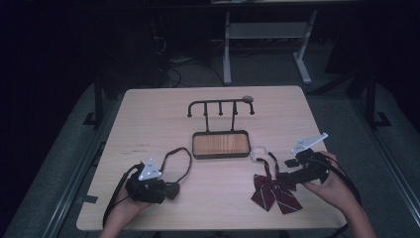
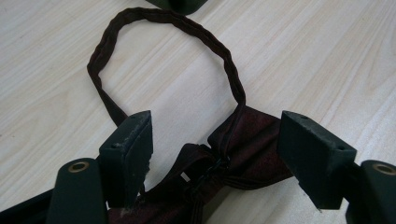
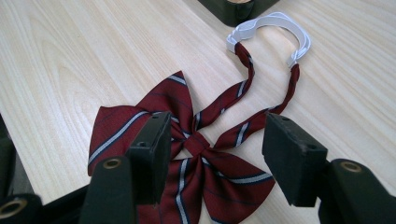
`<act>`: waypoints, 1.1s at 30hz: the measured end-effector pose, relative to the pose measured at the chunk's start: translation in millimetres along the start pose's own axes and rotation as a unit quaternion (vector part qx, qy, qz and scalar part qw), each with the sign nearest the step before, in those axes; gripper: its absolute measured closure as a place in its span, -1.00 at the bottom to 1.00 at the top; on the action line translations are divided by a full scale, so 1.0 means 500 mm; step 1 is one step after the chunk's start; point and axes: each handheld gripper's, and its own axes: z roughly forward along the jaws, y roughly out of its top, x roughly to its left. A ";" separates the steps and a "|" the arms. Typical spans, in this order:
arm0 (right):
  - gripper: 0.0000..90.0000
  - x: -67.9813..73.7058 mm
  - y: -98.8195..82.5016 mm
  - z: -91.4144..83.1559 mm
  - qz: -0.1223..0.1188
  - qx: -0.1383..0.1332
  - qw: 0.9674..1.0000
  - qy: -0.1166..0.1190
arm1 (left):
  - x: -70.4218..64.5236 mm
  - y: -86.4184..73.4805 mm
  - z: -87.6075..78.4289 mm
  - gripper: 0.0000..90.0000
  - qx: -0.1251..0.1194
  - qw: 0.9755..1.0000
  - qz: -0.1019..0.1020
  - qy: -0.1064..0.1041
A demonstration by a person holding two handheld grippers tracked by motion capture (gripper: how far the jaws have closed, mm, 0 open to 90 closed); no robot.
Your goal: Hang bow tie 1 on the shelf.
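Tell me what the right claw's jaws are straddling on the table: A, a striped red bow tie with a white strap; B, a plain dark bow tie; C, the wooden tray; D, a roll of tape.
A: in the right gripper view, the open right claw straddles the striped red bow tie, and the white strap joins its neck loop.

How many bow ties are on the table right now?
2. A dark maroon bow tie with a looped strap lies between the left gripper's open jaws; a red striped bow tie with white elastic lies under the right gripper.
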 end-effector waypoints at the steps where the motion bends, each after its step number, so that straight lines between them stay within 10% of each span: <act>1: -0.05 -0.001 0.002 0.000 -0.001 0.001 1.000 0.001 | 0.000 0.000 -0.001 -0.39 0.000 1.000 0.000 0.000; 33: 0.03 -0.021 0.053 0.022 -0.001 0.035 0.999 0.012 | -0.005 0.003 -0.006 -0.39 -0.004 1.000 0.002 0.008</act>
